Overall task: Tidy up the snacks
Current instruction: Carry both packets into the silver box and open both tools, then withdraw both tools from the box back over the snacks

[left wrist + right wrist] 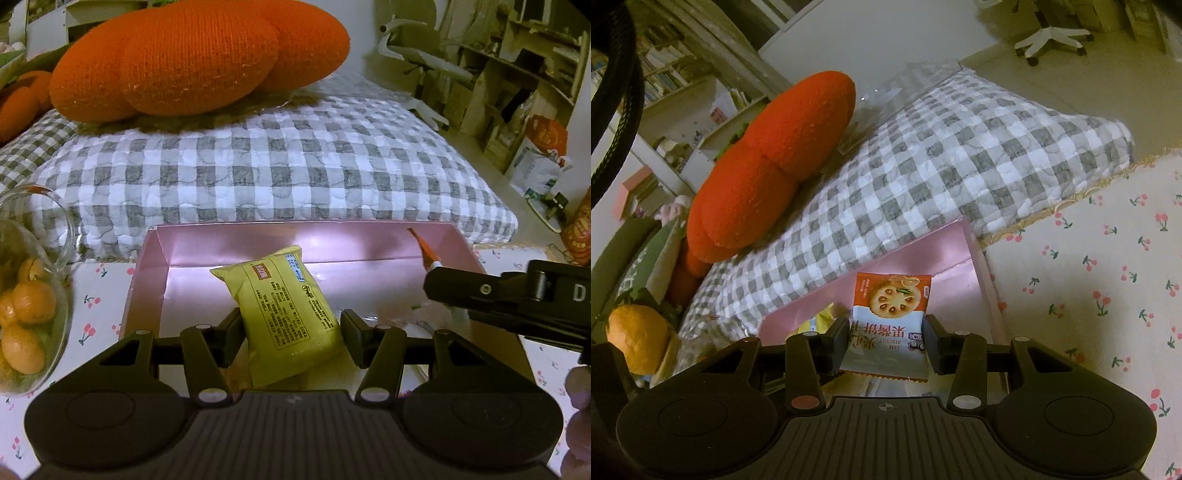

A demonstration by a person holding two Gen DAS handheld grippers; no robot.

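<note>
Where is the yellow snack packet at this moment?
In the left wrist view the yellow snack packet sits between the fingers of the left hand-held gripper, over the near edge of the pink box, with the glass bowl of oranges to its left.

Glass bowl [55, 229] — cut off left

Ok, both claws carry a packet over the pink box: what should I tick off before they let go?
1. Left claw grips the yellow plastic snack packet: ok.
2. Right claw grips the orange-and-white jam biscuit packet: ok.
3. Both packets over the open pink cardboard box: ok.
4. Bare box floor beneath: ok.
5. Claws clear of each other: cannot tell.
</note>
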